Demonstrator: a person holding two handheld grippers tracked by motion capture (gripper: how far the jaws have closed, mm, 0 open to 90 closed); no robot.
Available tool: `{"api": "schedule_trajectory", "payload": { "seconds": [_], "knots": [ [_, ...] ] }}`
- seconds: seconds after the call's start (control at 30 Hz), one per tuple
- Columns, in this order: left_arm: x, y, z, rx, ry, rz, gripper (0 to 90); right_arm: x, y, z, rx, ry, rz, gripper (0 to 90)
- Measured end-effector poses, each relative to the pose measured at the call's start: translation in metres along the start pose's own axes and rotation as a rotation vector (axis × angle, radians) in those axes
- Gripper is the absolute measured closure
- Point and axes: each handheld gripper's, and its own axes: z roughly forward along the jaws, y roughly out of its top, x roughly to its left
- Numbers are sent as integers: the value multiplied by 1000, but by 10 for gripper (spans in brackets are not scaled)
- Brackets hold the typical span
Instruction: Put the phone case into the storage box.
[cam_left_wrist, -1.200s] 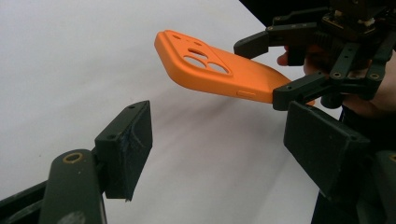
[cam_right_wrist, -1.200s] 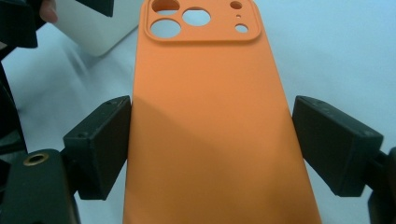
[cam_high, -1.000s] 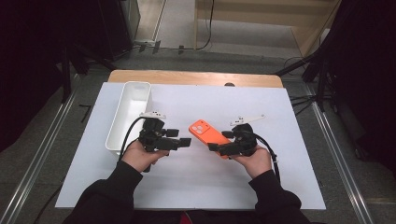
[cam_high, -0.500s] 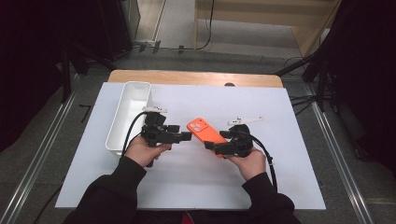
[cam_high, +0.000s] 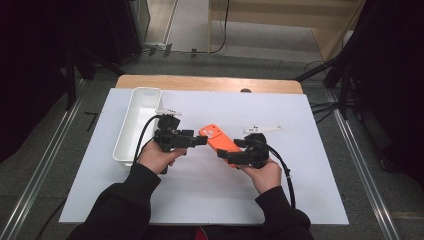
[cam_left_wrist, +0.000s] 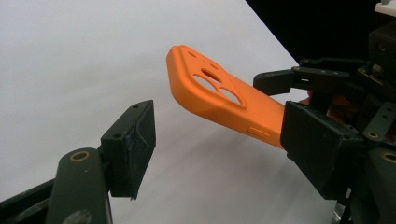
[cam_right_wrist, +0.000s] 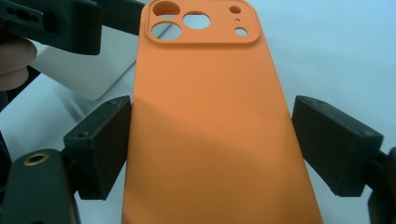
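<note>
The orange phone case (cam_high: 220, 141) hangs above the white counter (cam_high: 300, 190), clamped across its width by the right tool (cam_high: 226, 155). The left tool (cam_high: 202, 141) gapes beside its camera end. Light, flexible, slightly grippy silicone: pinch the rims, not the thin back.

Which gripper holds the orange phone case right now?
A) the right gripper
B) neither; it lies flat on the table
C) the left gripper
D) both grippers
A: the right gripper clamps the orange phone case by its edges; the left gripper is open beside it.
</note>
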Motion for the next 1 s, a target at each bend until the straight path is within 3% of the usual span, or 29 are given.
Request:
{"api": "schedule_trajectory", "payload": {
  "seconds": [0.43, 0.73, 1.0],
  "knots": [
    [0, 7, 4, -26, 9, -24, 267, 8, -5, 1, -50, -27, 11, 141],
    [0, 10, 9, -17, 7, -50, 268, 13, -14, 4, -98, -24, 52, 141],
    [0, 12, 12, -19, 19, -75, 292, 19, -17, 6, -130, -36, 54, 141]
  ]
}}
